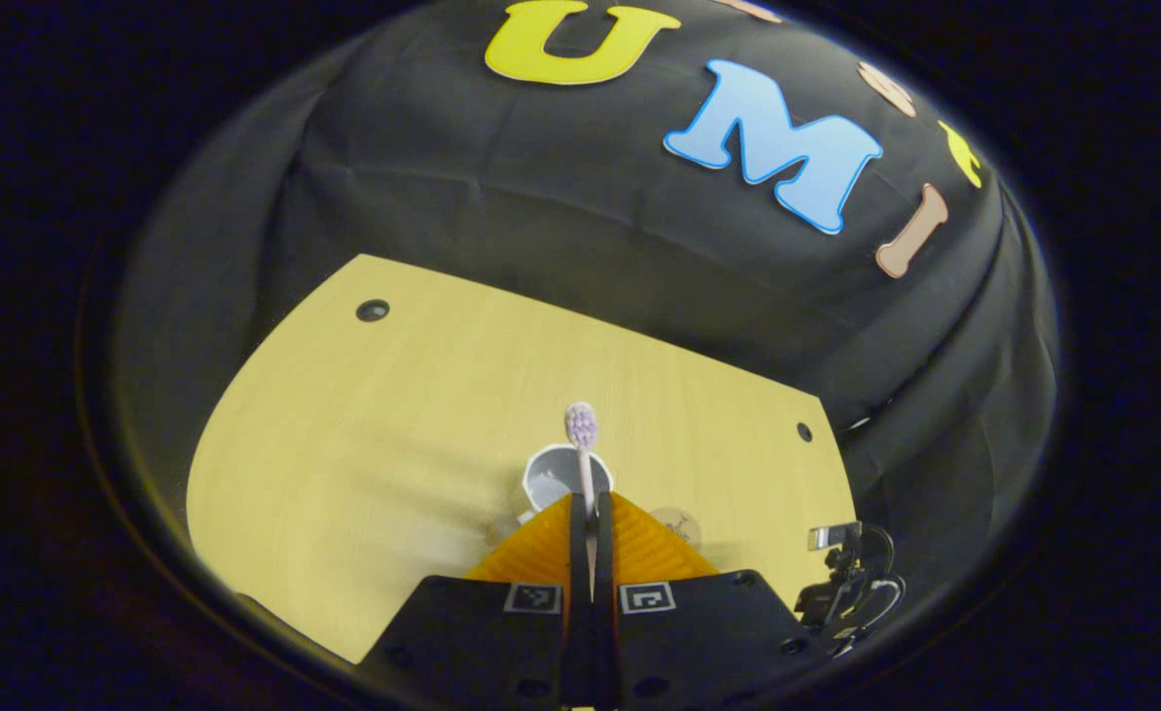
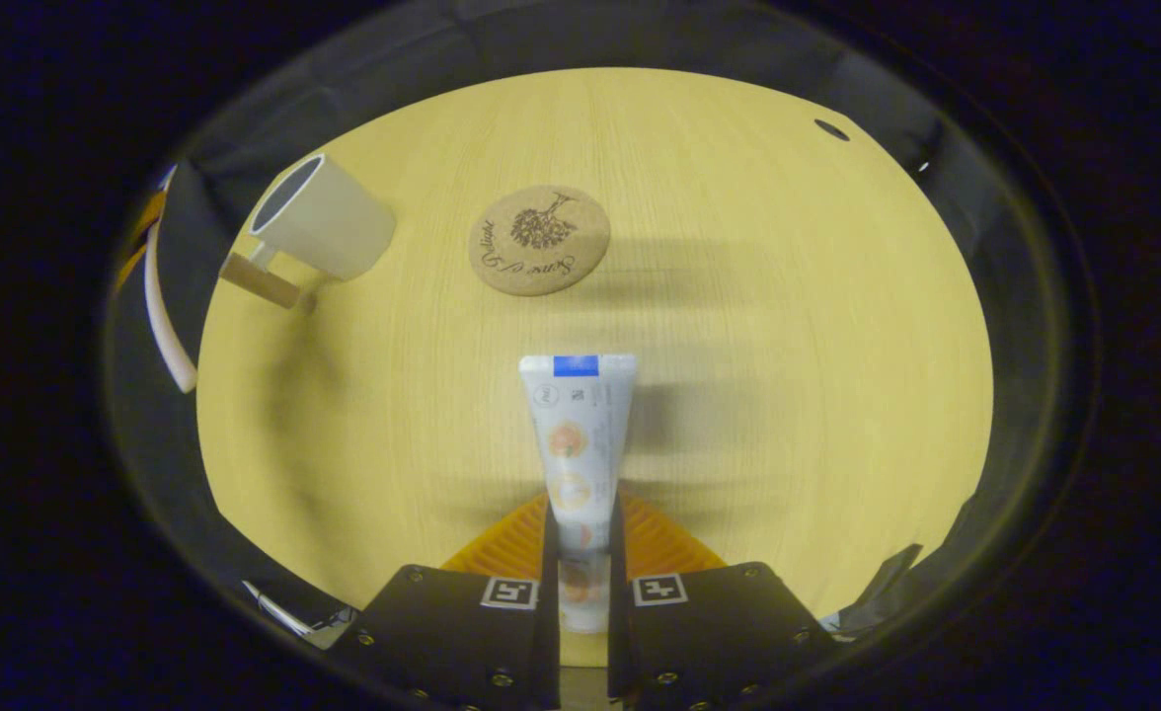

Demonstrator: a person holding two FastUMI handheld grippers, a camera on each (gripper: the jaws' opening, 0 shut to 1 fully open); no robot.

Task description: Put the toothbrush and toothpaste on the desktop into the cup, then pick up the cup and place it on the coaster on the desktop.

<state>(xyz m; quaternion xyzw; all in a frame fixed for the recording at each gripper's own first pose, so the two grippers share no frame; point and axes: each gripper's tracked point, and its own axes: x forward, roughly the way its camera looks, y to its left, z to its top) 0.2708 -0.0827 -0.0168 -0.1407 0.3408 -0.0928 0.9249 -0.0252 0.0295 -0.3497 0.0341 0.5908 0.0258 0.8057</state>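
In the left gripper view my left gripper (image 1: 590, 506) is shut on the white toothbrush (image 1: 581, 434). Its purple bristle head points up and away, above the open mouth of the white cup (image 1: 548, 476) on the desktop. A bit of the cork coaster (image 1: 681, 525) peeks out beside my right finger. In the right gripper view my right gripper (image 2: 580, 513) is shut on the toothpaste tube (image 2: 578, 434), flat blue-striped end forward, above the desktop. The cup (image 2: 322, 219) with its wooden handle stands far left, and the round coaster (image 2: 539, 240) lies right of it. The toothbrush handle (image 2: 164, 316) curves along the left edge.
The yellow wooden desktop (image 2: 788, 346) has small dark holes near its corners (image 1: 372, 310). Black cloth walls close it in behind and at the sides. A black fixture with cables (image 1: 845, 583) shows at the desk's right edge in the left gripper view.
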